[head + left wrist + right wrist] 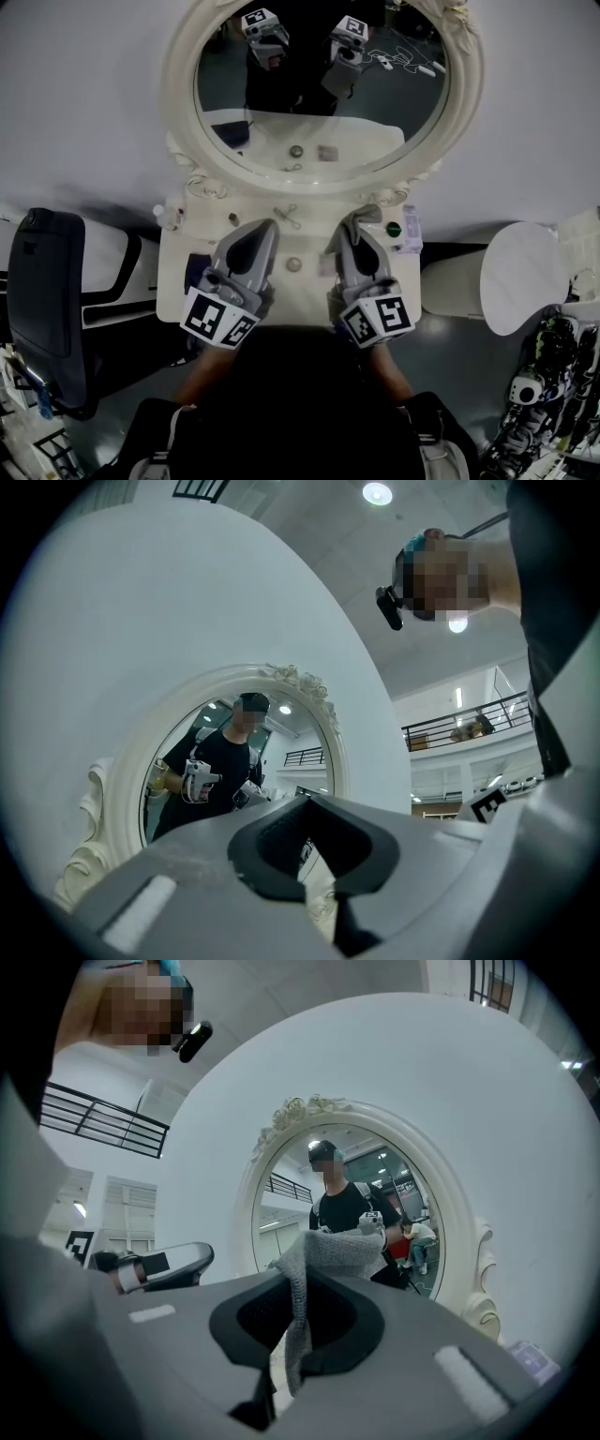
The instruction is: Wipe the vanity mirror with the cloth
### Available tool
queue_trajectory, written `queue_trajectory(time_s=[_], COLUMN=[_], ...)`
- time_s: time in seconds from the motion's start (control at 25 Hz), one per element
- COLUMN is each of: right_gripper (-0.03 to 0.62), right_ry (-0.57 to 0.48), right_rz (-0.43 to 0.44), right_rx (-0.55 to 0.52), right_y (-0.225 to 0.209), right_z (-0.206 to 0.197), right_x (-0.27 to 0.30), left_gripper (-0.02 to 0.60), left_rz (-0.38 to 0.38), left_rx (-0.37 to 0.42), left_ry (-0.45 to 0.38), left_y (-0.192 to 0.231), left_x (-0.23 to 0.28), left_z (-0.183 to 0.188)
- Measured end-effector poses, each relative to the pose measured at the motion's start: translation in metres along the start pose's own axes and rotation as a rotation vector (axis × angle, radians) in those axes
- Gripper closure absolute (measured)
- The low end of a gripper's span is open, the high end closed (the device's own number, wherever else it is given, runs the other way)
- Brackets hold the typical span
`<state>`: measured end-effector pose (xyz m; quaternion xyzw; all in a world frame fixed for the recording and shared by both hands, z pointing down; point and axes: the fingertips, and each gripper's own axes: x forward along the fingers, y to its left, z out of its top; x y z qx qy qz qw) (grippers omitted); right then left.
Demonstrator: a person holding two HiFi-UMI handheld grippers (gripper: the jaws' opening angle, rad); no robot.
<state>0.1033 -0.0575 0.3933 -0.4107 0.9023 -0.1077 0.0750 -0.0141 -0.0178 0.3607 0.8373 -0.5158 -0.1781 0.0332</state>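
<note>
The oval vanity mirror (pixel 319 89) in its white carved frame (pixel 181 103) stands at the back of the white vanity table (pixel 176 281). Both grippers hover side by side over the tabletop, pointing at the mirror. My right gripper (pixel 356 223) is shut on a grey knitted cloth (pixel 323 1258), which sticks up out of the jaws in front of the mirror (pixel 361 1194). My left gripper (pixel 263 228) is shut with nothing in it (pixel 314 855); the mirror (pixel 234 761) lies ahead and left of it. The glass reflects the person and both grippers.
Small items lie on the table: a hair clip (pixel 289 216), a round knob-like piece (pixel 293 264), a small bottle (pixel 169 217), a green-topped item (pixel 394 229). A dark chair (pixel 47 300) stands left, a white round seat (pixel 525 277) right.
</note>
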Motion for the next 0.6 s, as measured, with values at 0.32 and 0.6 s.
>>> queue_trajectory(time_s=[0.32,0.6], right_gripper=[0.579,0.579], right_ry=[-0.002,-0.001], right_rz=[-0.01,-0.009], right_rx=[0.007,0.012], right_y=[-0.003,-0.0015], right_z=[-0.0008,-0.002], right_x=[0.0015,0.006], left_gripper=[0.578,0.578], left_rz=[-0.019,-0.018], left_rx=[-0.012,-0.01], left_ry=[0.01,0.012], left_y=[-0.003,0.0013], left_x=[0.0039,0.0036], left_z=[-0.005,-0.0021])
